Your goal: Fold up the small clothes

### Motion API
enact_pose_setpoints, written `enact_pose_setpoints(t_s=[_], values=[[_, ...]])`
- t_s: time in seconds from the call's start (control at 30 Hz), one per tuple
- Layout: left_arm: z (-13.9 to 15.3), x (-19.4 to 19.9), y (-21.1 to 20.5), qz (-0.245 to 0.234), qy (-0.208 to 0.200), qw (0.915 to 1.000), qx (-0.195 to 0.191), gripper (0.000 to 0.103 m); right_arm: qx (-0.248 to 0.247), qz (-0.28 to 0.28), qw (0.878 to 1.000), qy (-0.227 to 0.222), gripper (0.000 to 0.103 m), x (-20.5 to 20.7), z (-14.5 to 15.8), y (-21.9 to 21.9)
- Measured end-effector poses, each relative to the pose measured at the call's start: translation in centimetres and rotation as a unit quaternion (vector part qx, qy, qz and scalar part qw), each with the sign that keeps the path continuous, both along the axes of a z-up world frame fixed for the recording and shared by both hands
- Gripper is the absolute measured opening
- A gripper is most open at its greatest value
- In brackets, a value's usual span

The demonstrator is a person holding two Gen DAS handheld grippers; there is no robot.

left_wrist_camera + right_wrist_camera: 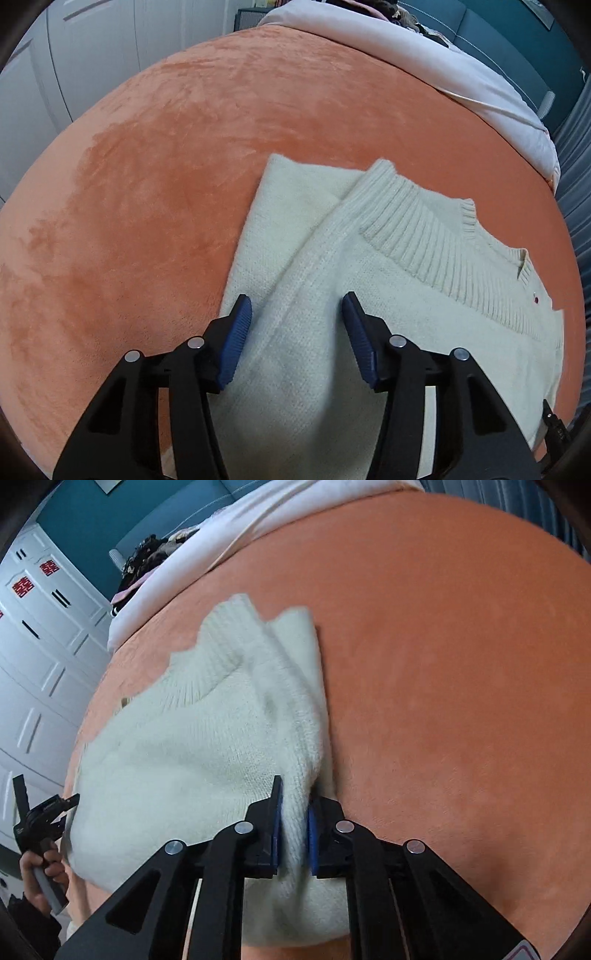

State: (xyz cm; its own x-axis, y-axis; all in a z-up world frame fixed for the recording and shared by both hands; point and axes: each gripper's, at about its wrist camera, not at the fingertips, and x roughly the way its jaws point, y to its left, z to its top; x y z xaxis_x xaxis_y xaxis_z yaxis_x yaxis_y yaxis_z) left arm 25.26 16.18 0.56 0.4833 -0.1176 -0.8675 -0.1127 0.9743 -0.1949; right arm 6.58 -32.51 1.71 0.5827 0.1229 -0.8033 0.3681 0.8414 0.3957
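A cream knit sweater [406,295] with a ribbed collar [417,236] lies on the orange blanket, one sleeve folded across its body. My left gripper [296,299] stands open just above the folded sleeve's seam, its blue pads [236,343] clear of the knit. In the right wrist view the sweater [184,746] is bunched at its right edge, where my right gripper [295,794] is shut on a thick fold of it. The left gripper [48,812] also shows at the sweater's far left side, held by a hand [40,871].
The orange blanket [166,184] covers the bed on all sides of the sweater. A pale pink duvet [424,62] lies heaped at the far end, with dark clothes [147,557] piled by it. White wardrobe doors [40,635] and a teal wall [92,517] stand beyond the bed.
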Motion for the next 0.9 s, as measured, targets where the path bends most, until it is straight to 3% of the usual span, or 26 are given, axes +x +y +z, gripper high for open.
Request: enact_pose_setpoints(t_s=[0.07, 0.1, 0.2, 0.3, 0.4, 0.5, 0.7, 0.8, 0.9], values=[[0.5, -0.3, -0.5, -0.004, -0.002, 0.9999, 0.017, 0.050, -0.003, -0.007, 1.000, 0.005, 0.012, 0.2, 1.5, 0.1], [0.9, -0.7, -0.4, -0.003, -0.003, 0.9999, 0.014, 0.049, -0.017, -0.014, 1.000, 0.001, 0.024, 0.1, 2.7, 0.4], [2.3, -2.7, 0.3, 0.003, -0.025, 0.9997, -0.003, 0.052, -0.043, -0.019, 0.998, -0.037, 0.029, -0.5, 6.0, 1.0], [1.8, -4.5, 0.6, 0.010, -0.025, 0.9995, 0.018, 0.055, -0.051, -0.015, 0.996, -0.066, 0.036, -0.6, 8.0, 1.3], [-0.2, -5.0, 1.6, 0.025, -0.003, 0.9997, 0.005, 0.063, -0.058, 0.009, 0.997, -0.040, 0.036, 1.2, 6.6, 1.2], [-0.4, -5.5, 3.2, 0.043, 0.001, 0.9981, -0.044, 0.064, -0.099, 0.019, 0.994, 0.046, 0.032, 3.5, 3.2, 2.1], [2.5, -9.7, 5.1, 0.059, -0.022, 0.9945, -0.084, 0.063, -0.087, 0.056, 0.994, -0.041, 0.036, -1.0, 8.4, 7.5], [1.6, -11.4, 5.2, 0.063, -0.003, 0.9921, -0.108, 0.063, -0.059, 0.110, 0.991, -0.047, 0.036, -1.2, 8.4, 12.0], [-0.1, -12.5, 4.5, 0.065, 0.014, 0.9938, -0.090, 0.063, -0.044, 0.165, 0.985, -0.039, 0.036, 0.6, 6.8, 17.1]])
